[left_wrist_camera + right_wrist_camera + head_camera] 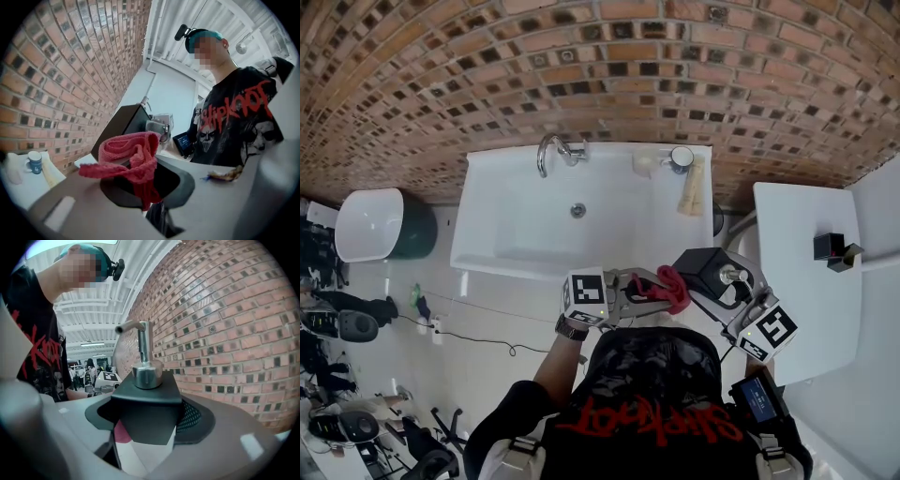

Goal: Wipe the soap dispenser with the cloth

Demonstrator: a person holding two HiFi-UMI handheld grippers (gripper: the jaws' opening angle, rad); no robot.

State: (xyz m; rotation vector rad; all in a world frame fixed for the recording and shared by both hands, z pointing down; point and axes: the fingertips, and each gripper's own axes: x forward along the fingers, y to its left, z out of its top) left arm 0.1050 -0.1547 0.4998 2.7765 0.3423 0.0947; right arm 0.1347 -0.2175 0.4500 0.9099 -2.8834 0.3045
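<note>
i see the brick wall [600, 75] filling the 12 o'clock side of my head view, with the white sink [516, 234] below it and a white table [806, 281] at 3 o'clock. my right gripper [733, 298] is clenched around the black, square soap dispenser [712, 272], at about 5 o'clock from the sink, its chrome pump on top. my left gripper [649, 292] grasps the bunched red cloth [670, 289], which sits at the dispenser's 9 o'clock side, just beside it; i cannot tell whether they touch. a small mug [682, 157] stands on the sink's rim at 1 o'clock.
</note>
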